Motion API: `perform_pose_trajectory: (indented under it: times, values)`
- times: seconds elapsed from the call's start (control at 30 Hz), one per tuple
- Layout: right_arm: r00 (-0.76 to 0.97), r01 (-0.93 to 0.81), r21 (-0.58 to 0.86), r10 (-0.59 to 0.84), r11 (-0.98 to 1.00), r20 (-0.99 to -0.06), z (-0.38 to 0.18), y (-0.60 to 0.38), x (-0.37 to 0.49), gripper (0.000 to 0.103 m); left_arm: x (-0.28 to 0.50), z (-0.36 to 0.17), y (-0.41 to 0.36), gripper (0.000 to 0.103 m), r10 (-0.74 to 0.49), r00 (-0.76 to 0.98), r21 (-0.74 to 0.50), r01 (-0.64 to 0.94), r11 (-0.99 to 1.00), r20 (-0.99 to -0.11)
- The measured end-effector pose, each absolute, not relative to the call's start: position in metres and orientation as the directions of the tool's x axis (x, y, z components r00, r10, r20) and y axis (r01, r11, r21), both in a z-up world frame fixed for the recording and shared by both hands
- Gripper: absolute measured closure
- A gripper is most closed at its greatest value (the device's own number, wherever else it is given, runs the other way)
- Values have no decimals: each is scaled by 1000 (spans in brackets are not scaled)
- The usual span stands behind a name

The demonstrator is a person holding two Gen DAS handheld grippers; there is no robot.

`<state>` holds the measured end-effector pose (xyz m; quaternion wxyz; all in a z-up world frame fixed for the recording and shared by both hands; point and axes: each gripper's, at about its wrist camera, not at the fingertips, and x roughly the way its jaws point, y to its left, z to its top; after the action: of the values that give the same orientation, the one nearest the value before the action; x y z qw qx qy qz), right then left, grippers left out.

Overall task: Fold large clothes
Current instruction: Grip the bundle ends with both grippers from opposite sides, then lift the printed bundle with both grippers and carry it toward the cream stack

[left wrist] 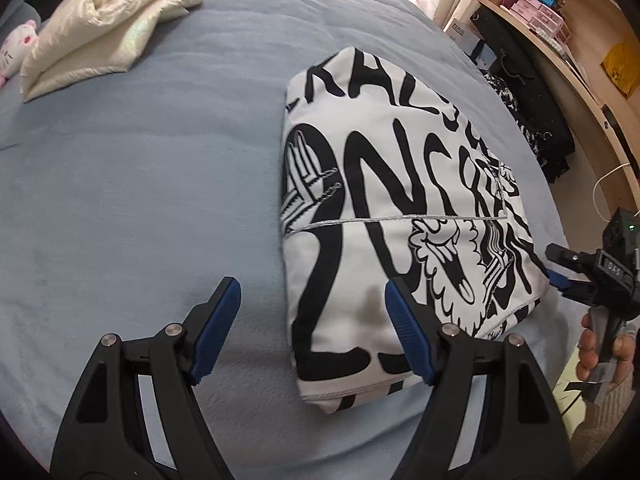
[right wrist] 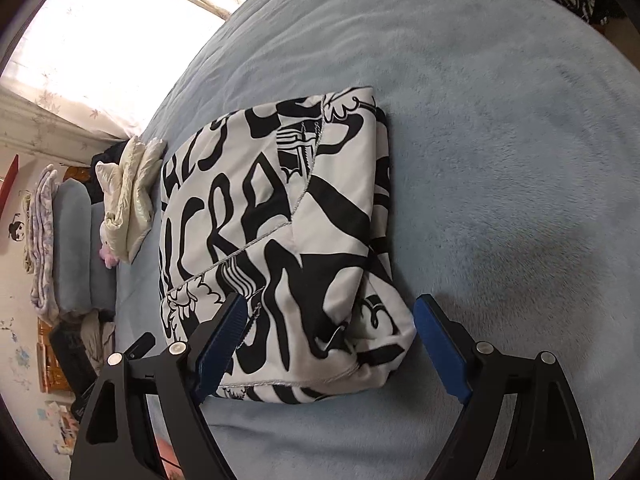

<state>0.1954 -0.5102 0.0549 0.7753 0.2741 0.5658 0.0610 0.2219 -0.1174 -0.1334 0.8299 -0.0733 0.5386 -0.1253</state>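
Observation:
A white garment with bold black lettering (left wrist: 384,216) lies folded into a thick rectangle on the blue bed cover (left wrist: 140,184). My left gripper (left wrist: 312,308) is open and empty, hovering over the garment's near left corner. The right gripper (left wrist: 560,272) shows at the garment's right edge, held by a hand. In the right wrist view the folded garment (right wrist: 280,232) lies just ahead, and my right gripper (right wrist: 330,328) is open, its fingers straddling the garment's near corner without closing on it.
A cream jacket (left wrist: 104,24) lies folded at the bed's far left, beside a plush toy (left wrist: 16,48). Wooden shelves (left wrist: 560,20) with boxes and dark clothes stand past the bed's right side. Pillows and bedding (right wrist: 64,232) are stacked at the bed's head.

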Motion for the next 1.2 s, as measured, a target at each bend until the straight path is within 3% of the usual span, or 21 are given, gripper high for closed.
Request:
perform_pose_trajectory:
  times: [0.3, 0.63, 0.8, 1.0, 1.2]
  values:
    - [324, 178, 556, 485, 812, -812, 20, -507, 222, 17, 244, -163, -134, 30, -391, 312, -380, 101, 920, -866]
    - [319, 115, 606, 548, 787, -773, -8, -495, 251, 17, 264, -183, -147, 14, -426, 302, -423, 79, 903, -853]
    - [335, 79, 611, 556, 787, -760, -17, -487, 262, 18, 278, -207, -154, 4, -499, 248, -504, 48, 863, -831]
    - [359, 54, 624, 568, 779, -741, -20, -481, 266, 28, 287, -215, -173, 0, -472, 256, -467, 83, 880, -844]
    - [374, 42, 628, 571, 777, -731, -26, -479, 267, 31, 292, -223, -187, 0, -469, 263, -464, 87, 882, -843]
